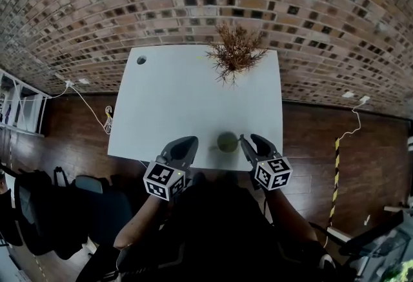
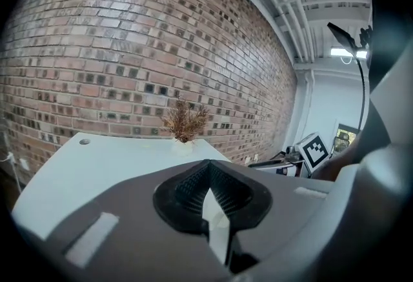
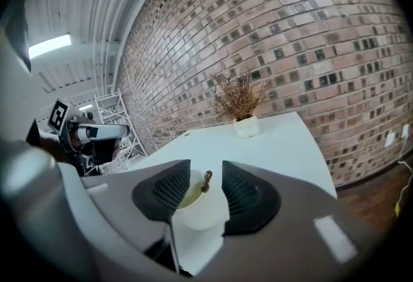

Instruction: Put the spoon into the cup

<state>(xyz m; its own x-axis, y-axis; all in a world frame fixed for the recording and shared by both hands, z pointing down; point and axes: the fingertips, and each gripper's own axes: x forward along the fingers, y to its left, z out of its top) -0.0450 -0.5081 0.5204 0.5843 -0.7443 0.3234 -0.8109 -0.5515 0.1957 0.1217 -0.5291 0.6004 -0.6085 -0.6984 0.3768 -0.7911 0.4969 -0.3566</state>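
Observation:
A pale cup with a greenish inside stands near the front edge of the white table. In the right gripper view the cup sits just beyond my pads, and the brown end of the spoon sticks up out of it, leaning on the rim. My right gripper is open, its pads apart on either side of the cup's top and touching neither cup nor spoon. It hangs just right of the cup. My left gripper hovers left of the cup, its pads closed together on nothing.
A dried brown plant in a small white pot stands at the table's far edge. A round cable hole is at the far left corner. A brick wall rises behind. Cables lie on the wooden floor, and dark chairs stand at the lower left.

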